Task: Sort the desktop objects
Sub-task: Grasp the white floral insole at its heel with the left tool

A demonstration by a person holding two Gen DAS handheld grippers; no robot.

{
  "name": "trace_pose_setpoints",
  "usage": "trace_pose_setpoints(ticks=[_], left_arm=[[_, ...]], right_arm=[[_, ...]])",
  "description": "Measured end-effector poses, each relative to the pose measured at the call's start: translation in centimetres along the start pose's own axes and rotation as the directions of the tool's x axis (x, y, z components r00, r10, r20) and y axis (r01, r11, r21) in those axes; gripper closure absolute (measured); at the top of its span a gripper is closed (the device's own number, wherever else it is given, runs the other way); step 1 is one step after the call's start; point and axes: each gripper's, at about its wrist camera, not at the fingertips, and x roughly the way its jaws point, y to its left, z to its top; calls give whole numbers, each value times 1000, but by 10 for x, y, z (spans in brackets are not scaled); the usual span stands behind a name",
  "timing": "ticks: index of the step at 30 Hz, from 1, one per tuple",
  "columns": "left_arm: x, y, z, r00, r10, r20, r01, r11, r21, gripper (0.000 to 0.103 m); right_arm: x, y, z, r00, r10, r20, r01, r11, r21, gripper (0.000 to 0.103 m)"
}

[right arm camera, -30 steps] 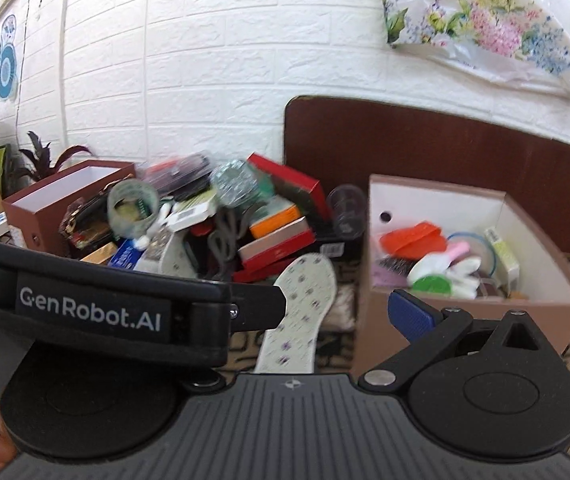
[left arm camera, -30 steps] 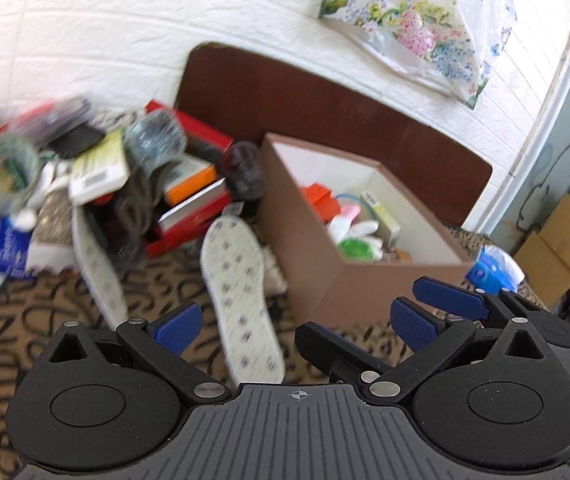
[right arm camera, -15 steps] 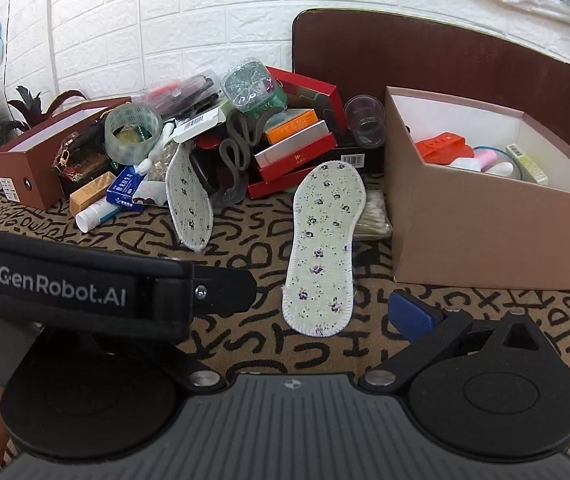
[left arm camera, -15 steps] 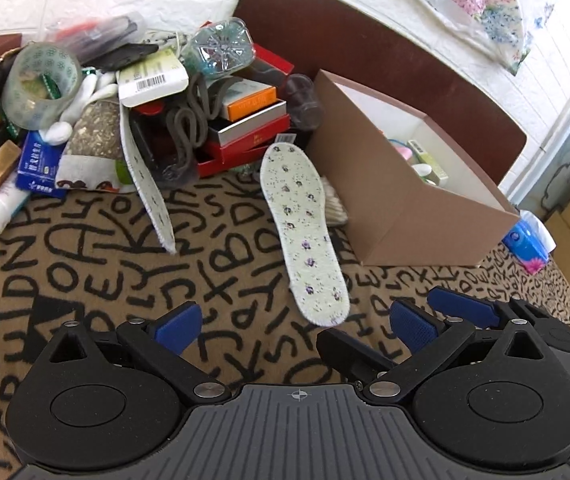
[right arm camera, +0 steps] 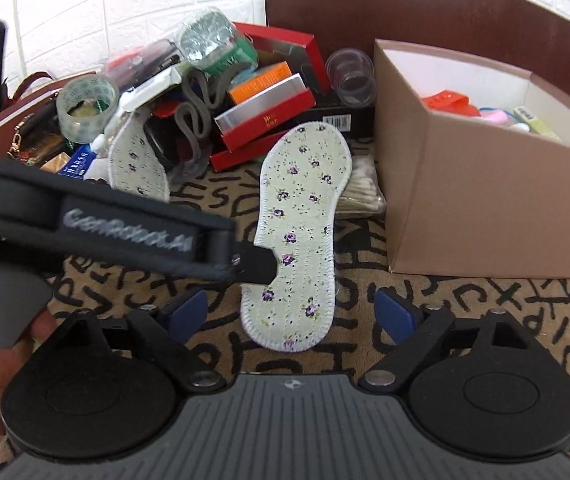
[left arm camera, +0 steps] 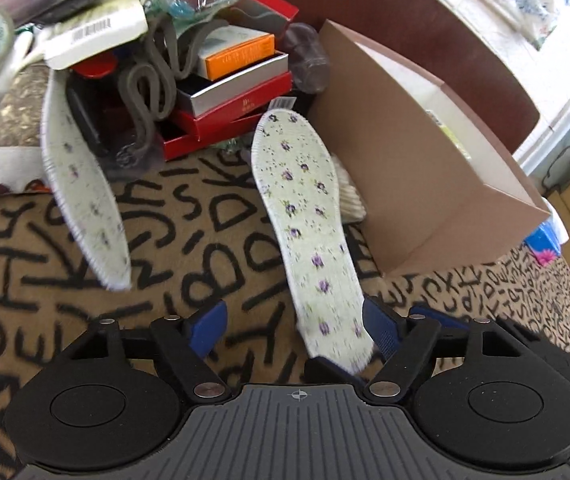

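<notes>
A flowered insole (left arm camera: 309, 232) lies flat on the letter-print cloth, its heel end between the fingers of my open left gripper (left arm camera: 293, 328); it also shows in the right wrist view (right arm camera: 301, 232). A second insole (left arm camera: 81, 196) leans against the pile at the left and shows in the right wrist view (right arm camera: 137, 160). My right gripper (right arm camera: 291, 312) is open and empty, just short of the first insole's heel. The left gripper's body (right arm camera: 97, 232) crosses the right wrist view.
A brown cardboard box (right arm camera: 485, 200) holding small items stands at the right. A heap of boxes (right arm camera: 265, 116), a tape roll (right arm camera: 85, 108), a strap and packets lies behind the insoles. A cotton swab packet (right arm camera: 361, 196) lies beside the box.
Both grippers have moved forward and down toward the flowered insole. The left gripper's fingers now straddle its heel end.
</notes>
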Motion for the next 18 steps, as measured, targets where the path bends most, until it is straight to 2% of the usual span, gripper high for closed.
trace_pose_setpoints(ticks=[7,11,14,15,16,18], left_arm=[[24,1,15,999,-29,-22,29,1000,-13,19],[32,-1,22,999,-42,-24,42,999,1,23],[35,-1,26,998,-43,-37,43,999,-4,39],[35,0,26,998,-44,-40,43,999,-6,47],[36,1,26,998,-52,-43,51,999,-11,54],[35,2,25,997,-63,-51,62,998,-21,56]], right_arm=[[20,-3,6,1000,13,-19,-13,1000,-1,27],[30,-6,6,999,19,-32,-19,1000,4,28],[35,-5,6,999,22,-35,-22,1000,-3,35],[35,-5,6,999,22,-33,-22,1000,-7,39],[35,-4,6,999,21,-32,-21,1000,-11,39],[34,-3,6,999,22,-34,-22,1000,-16,39]])
